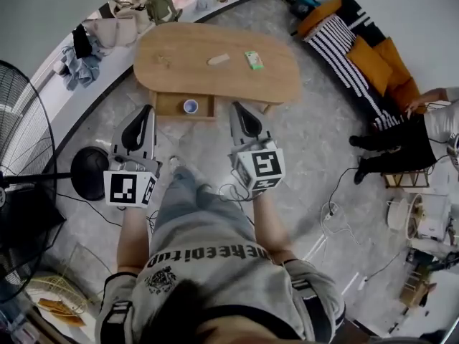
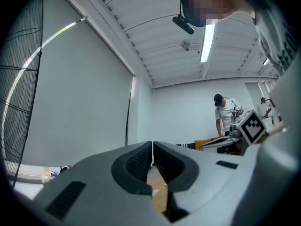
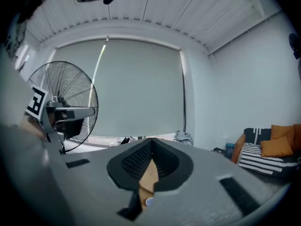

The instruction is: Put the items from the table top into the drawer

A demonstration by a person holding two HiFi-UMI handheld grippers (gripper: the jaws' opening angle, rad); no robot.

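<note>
The oval wooden table (image 1: 179, 77) stands ahead of me in the head view. On its top lie a beige item (image 1: 219, 59) and a green packet (image 1: 253, 60). Under the table's near edge the drawer (image 1: 167, 106) is pulled out, and a small white cup (image 1: 191, 106) sits inside. My left gripper (image 1: 148, 110) is in front of the drawer's left end, shut and empty; its jaws meet in the left gripper view (image 2: 152, 147). Near the drawer's right end my right gripper (image 1: 237, 107) is also shut with nothing in it (image 3: 151, 142). Both are held above the floor, short of the table.
A standing fan (image 1: 21, 142) with a round black base (image 1: 90, 172) is at my left. A sofa with striped and orange cushions (image 1: 358, 41) and a seated person (image 1: 409, 135) are at the right. Bags and clothes (image 1: 107, 27) line the far wall. Cables (image 1: 337, 199) run over the floor.
</note>
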